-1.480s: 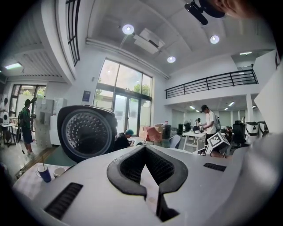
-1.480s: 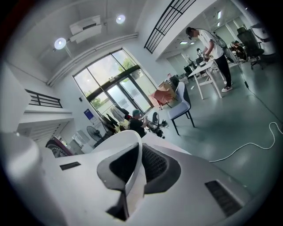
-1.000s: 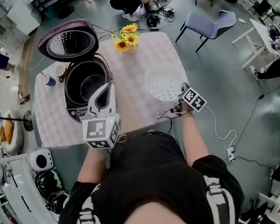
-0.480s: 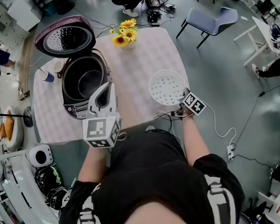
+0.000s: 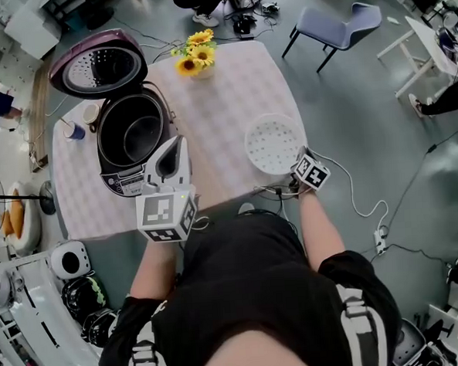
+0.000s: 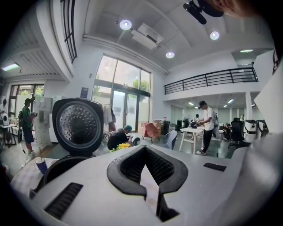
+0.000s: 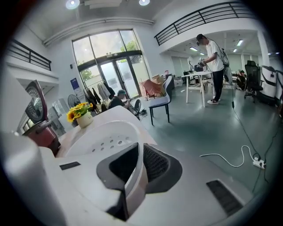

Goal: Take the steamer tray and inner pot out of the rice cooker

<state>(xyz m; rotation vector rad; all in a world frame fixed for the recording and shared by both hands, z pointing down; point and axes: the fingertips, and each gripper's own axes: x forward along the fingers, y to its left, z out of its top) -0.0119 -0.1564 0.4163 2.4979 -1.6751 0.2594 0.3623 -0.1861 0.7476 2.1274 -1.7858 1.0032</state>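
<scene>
The first half of the job looks all but done. The right gripper (image 7: 138, 149) has its jaws pressed nearly together on the thin near rim of the white steamer tray (image 7: 101, 137), which is out of the rice cooker (image 5: 120, 173) and stretches away ahead of those jaws over the right part of the table (image 5: 217, 109). From the head view the tray sits low over the checked cloth, close to the near edge, but I cannot tell whether its underside already touches the cloth. In any case the grip is not yet let go, so setting the tray down and releasing it is still to do.

The second half has not begun. The inner pot (image 5: 133, 136) is in place inside the cooker body, dark and round under the raised lid (image 5: 98, 66). The left gripper (image 5: 173, 147) is fully shut with nothing between its jaws. It hangs just beside the cooker's near right side, with the pot ahead of its tips and a little to their left. It touches neither the pot nor the cooker, as far as the head view shows.

So what remains, by my reading, is to free the tray, then open a gripper, take the pot by its rim, lift it clear of the cooker and put it on the table.
</scene>
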